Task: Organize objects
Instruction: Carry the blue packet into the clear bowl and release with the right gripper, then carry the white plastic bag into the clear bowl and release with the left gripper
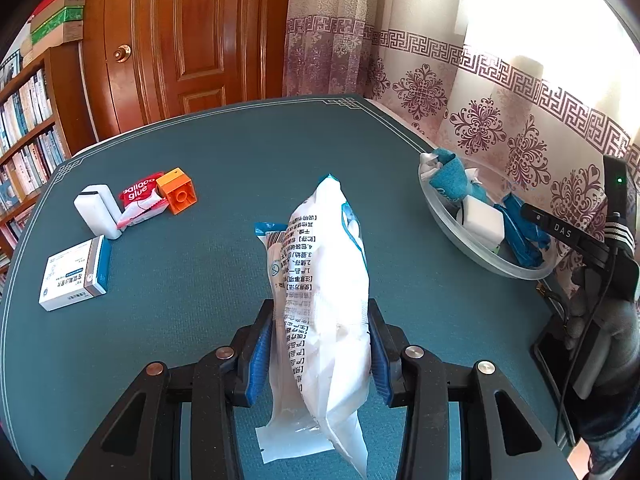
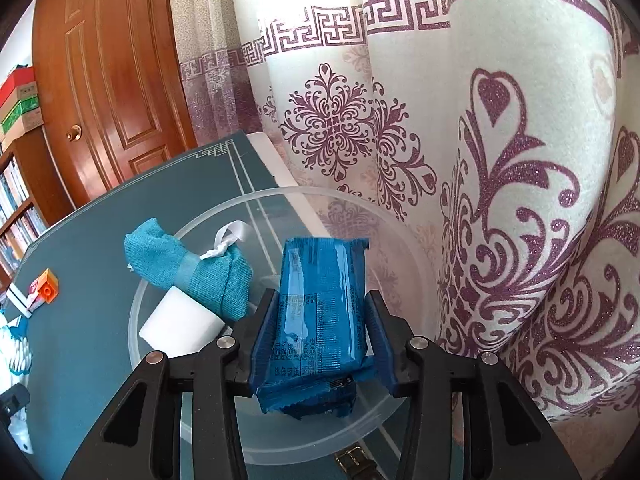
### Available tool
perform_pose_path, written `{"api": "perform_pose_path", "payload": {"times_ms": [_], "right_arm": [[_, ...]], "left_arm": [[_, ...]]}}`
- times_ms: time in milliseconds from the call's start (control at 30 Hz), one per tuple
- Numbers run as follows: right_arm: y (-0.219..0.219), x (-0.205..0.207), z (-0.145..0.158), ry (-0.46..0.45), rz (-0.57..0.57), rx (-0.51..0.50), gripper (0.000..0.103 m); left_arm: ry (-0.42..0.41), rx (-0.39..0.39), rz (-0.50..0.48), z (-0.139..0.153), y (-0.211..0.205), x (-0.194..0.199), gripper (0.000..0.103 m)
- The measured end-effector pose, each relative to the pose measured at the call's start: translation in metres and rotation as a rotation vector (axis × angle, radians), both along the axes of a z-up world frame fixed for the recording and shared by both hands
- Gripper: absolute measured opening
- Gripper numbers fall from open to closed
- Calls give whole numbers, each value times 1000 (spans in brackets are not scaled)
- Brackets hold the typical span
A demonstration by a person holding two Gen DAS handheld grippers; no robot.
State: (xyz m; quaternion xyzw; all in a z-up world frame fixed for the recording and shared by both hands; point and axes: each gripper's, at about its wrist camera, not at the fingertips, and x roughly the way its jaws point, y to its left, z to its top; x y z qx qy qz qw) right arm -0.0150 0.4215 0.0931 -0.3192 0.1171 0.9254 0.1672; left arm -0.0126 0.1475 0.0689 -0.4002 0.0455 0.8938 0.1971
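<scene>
Sorting is midway: our right gripper (image 2: 320, 316) clamps the blue packet (image 2: 320, 304) over the clear bowl (image 2: 404, 216), needing release, while our left gripper (image 1: 320, 344) grips the white pouch (image 1: 320, 300).

Teal table (image 1: 240, 152), medicine box (image 1: 76, 274), orange block (image 1: 177, 191), clear bowl (image 1: 460, 240)

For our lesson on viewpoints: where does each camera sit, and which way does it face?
Left wrist: on the left claw, facing down across the table to the door; claw grips a white packet.
Right wrist: on the right claw, over the clear bowl, facing the curtain; grips a blue packet.
Shared: bowl, orange block.
</scene>
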Motion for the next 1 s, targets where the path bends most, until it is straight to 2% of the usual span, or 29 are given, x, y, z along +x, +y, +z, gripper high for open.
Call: {"api": "perform_pose_path", "payload": {"times_ms": [100, 467, 1000], "right_arm": [[-2, 3, 3, 9, 1, 15, 49], [-25, 39, 14, 42, 55, 91, 49], [-34, 78, 12, 62, 129, 93, 49]], "left_arm": [[0, 0, -5, 0, 2, 0, 44], [2, -5, -56, 4, 25, 1, 44], [72, 21, -207, 38, 113, -4, 44]]}}
